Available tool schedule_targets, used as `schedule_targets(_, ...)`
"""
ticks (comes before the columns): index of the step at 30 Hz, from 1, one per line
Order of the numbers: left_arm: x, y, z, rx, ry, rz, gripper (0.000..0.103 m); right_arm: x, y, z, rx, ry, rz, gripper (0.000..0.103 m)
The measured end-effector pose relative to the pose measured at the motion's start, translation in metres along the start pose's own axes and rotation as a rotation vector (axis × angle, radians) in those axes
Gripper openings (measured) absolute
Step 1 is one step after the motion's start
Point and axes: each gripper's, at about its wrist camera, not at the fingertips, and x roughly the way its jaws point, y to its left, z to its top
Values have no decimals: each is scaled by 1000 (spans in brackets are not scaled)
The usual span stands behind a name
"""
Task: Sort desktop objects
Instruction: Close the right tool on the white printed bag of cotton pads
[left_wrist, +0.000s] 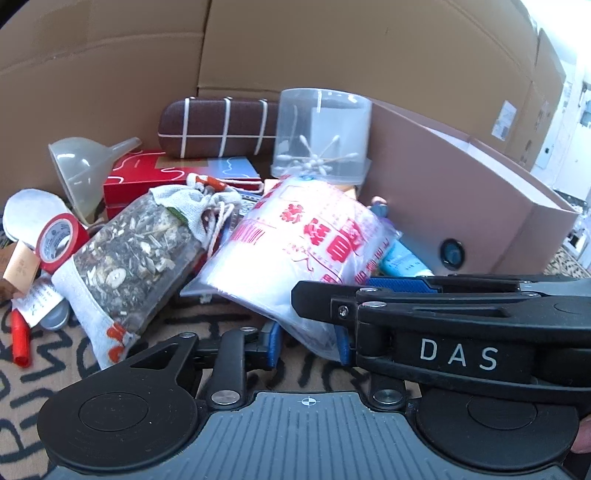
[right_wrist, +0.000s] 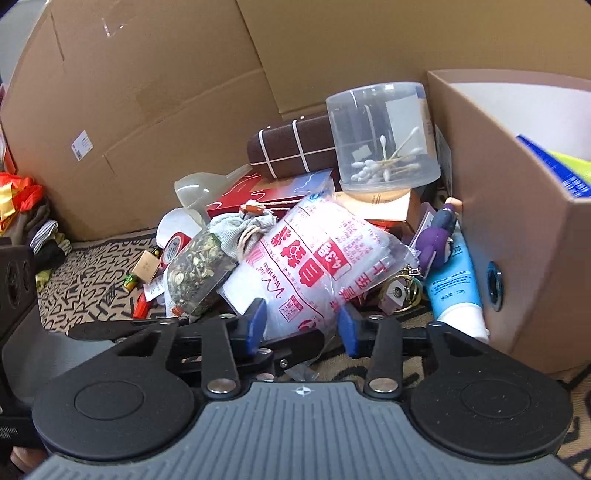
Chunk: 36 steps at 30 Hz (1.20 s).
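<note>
A clear pack of plastic bags with red print (left_wrist: 295, 243) (right_wrist: 317, 266) lies tilted on a pile of desk clutter. Its lower corner sits between the blue pads of my left gripper (left_wrist: 308, 345), which press on it. My right gripper (right_wrist: 302, 326) holds the same pack's near edge, with a blue pad against each side. The right gripper's black frame (left_wrist: 461, 332) crosses over my left one from the right. A mesh sachet of dried herbs (left_wrist: 136, 258) (right_wrist: 199, 273) leans against the pack's left side.
Behind stand a cotton swab jar (right_wrist: 384, 140), a brown glasses case (left_wrist: 218, 127), a funnel (left_wrist: 85, 166) and a red box (left_wrist: 144, 177). Red tape (left_wrist: 59, 236) lies left. A tan storage box (right_wrist: 517, 221) walls the right, with a blue tube (right_wrist: 458, 284) beside it. Cardboard (right_wrist: 147, 110) closes the back.
</note>
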Motion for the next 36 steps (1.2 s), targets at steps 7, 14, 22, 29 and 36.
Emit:
schedule_targets(7,-27,-17,-11,36,-2,9,23,-28,9,-9,-21,7,10,37)
schedule_targets(14,-61,-36,-33,76,26,9,23,-61,20,-30,-35,33,39,36)
schedule_targets(22,-73,-40,-58,65,78,-43,46,-73,9,-54,65,85,40,52)
schedule_targets(29,-99,-32,-57,80,25,-6,74,-89,6,-51,70,14,-1,62)
schedule_targets(36,-107,-13,-40,48,-28,16,79,-90,-6,-53,104,9,-53,66)
